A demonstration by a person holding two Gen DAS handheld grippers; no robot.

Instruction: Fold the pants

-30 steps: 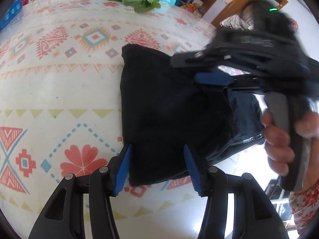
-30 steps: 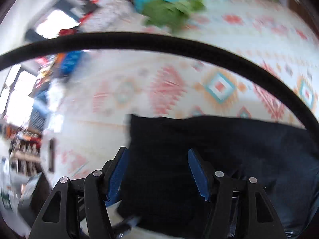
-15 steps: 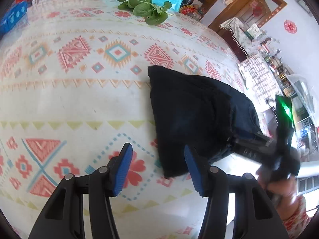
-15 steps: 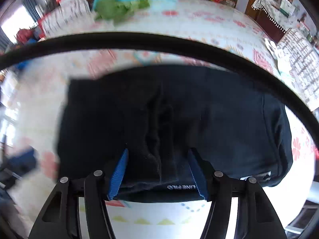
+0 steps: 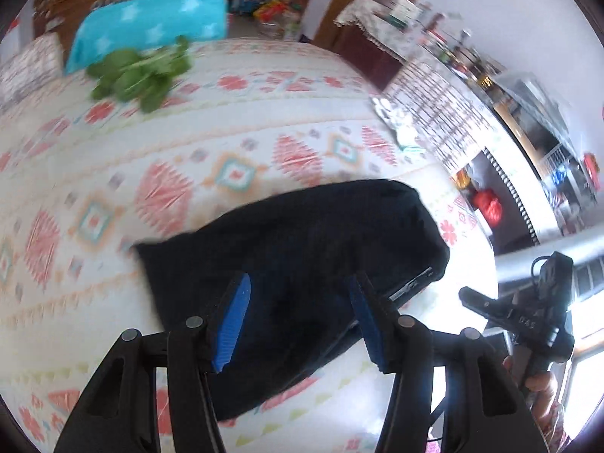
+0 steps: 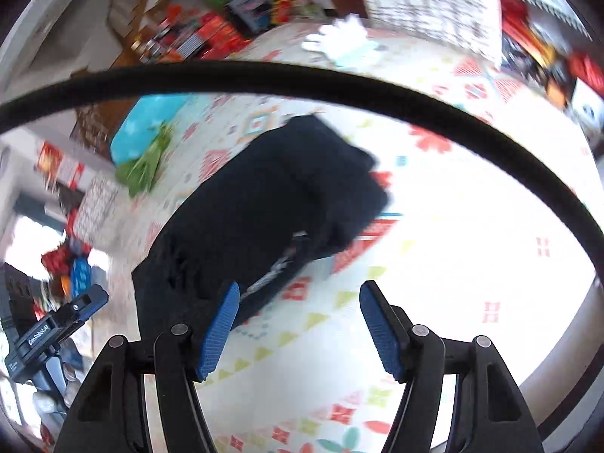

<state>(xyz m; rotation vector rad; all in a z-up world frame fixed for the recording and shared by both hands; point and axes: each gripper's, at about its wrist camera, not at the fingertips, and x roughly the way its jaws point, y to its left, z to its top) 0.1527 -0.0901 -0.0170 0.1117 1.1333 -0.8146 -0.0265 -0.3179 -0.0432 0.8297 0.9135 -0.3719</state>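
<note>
Both grippers hang empty above folded black pants (image 5: 302, 241) on patterned cloth (image 5: 113, 173).

Right gripper (image 6: 298, 330): off the pants (image 6: 260, 207), drawn back past their edge, jaws opening with nothing between (a second ago it reached over the cloth).
Left gripper (image 5: 300, 319): lifted higher above the folded bundle.

Lived-in home, patterned tablecloth (image 5: 234, 143), leafy greens (image 5: 139, 75), cluttered shelves (image 6: 211, 37)
</note>
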